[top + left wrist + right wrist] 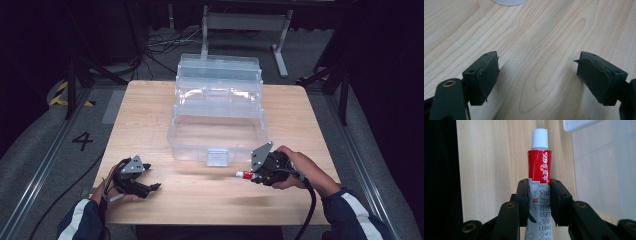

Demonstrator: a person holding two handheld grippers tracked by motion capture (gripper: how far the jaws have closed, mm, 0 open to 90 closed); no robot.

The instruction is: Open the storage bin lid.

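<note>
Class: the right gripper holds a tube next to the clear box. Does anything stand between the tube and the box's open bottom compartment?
Only the box's own front wall and its latch. The tube in the right gripper lies low beside that wall, so it would likely have to be lifted over the rim. Nothing else visible stands on the table between them.

Pale wooden table top (150, 115) shows a smooth, matt grain with soft swirls. The clear plastic tiered storage box (218, 107) looks glossy and see-through. In the right gripper (539, 195), matt black plastic jaws clamp a glossy red-and-white tube with a ribbed white plastic cap (539, 172) (print crisp). The left gripper's (537, 75) dark rubbery pads (490, 72) look torn and ragged at the edges.
</note>
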